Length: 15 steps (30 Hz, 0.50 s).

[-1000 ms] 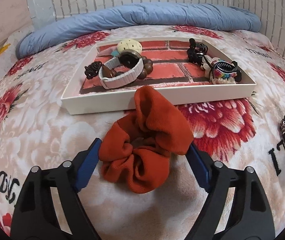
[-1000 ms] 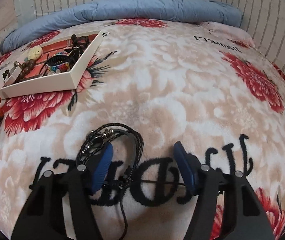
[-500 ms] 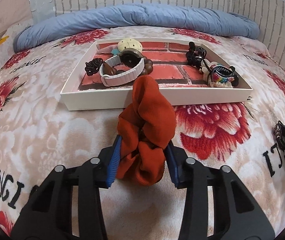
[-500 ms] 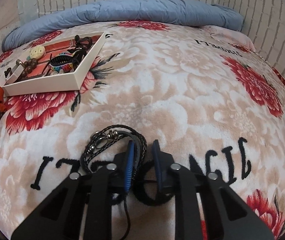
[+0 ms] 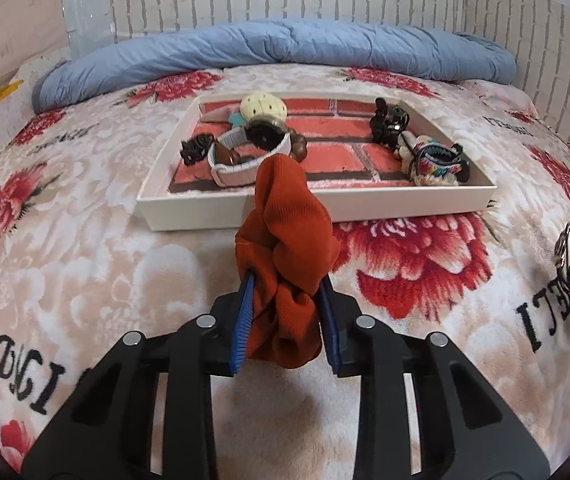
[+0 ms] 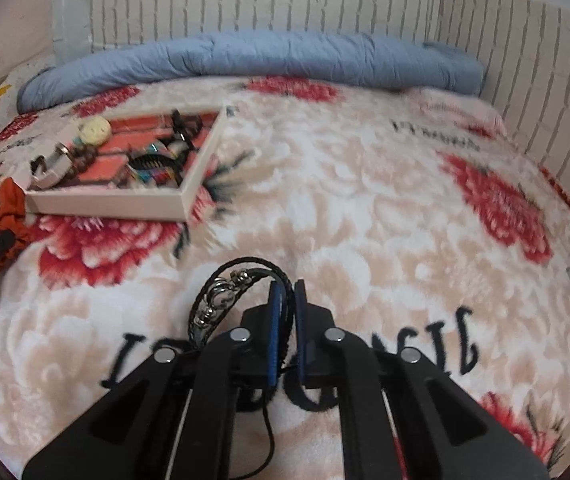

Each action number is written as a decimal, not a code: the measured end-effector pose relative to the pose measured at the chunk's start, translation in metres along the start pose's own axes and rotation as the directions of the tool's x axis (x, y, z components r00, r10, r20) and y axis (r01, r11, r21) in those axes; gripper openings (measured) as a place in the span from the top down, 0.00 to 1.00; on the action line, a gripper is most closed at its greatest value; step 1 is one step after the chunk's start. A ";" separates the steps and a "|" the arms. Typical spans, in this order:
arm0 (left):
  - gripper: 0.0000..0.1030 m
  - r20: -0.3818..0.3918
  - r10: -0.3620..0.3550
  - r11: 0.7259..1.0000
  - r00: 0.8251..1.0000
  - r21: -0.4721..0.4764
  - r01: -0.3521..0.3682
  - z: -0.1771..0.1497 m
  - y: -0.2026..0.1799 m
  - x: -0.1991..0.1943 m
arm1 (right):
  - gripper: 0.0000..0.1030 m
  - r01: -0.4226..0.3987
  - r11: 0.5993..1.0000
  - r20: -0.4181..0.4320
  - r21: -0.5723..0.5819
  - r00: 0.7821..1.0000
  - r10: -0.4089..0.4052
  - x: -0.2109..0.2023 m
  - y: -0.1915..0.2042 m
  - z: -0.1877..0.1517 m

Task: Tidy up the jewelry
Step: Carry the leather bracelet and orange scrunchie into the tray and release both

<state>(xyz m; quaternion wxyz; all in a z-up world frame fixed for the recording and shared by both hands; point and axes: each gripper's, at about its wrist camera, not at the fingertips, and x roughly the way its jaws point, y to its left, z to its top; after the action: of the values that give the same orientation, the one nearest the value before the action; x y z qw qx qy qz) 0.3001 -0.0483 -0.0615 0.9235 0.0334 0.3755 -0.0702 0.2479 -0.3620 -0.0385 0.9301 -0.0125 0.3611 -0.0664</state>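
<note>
Squeezing an orange scrunchie [image 5: 285, 216] with the left tongs [image 5: 287, 280], jaws just now closing in on the soft cloth, pads pressed on both sides. Poking up and out past the tips, close to the near wall of the white tray [image 5: 205, 210]. Pinching a black braided bracelet [image 6: 221, 300] with the right tongs [image 6: 287, 292], clamped tight on the right side of the loop, silver beads out to the left. Hard to tell whether fully up off the flower blanket [image 5: 85, 260].

Already sitting in the tray: a white watch [image 5: 241, 168], brown beads, black clips and a colourful piece on the right. Probably about halfway with these two: both picked, neither put in yet. Still to do: carrying each over the wall and letting go. No other loose pieces in sight on the blanket.

Both tongs tipping forward and down. Left pointing straight at the tray, just beyond. Right pointing across bare blanket, with the tray far off to the left.
</note>
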 end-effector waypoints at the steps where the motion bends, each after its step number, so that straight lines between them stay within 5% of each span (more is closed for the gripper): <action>1: 0.72 0.008 -0.001 1.000 1.000 0.002 0.001 0.002 0.000 -0.004 | 0.93 -0.009 1.000 0.014 -0.002 1.000 0.009 -0.007 0.003 0.005; 15: 0.72 0.115 -0.073 0.997 0.991 0.040 0.068 0.060 0.002 -0.049 | 0.93 -0.115 0.993 0.153 0.000 0.982 0.113 -0.028 0.071 0.082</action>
<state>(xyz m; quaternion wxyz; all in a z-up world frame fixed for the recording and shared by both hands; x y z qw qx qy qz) 0.3071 -0.0480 0.0161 0.9400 0.0328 0.3208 -0.1114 0.2908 -0.2903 0.0361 0.9573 0.0072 0.2887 -0.0134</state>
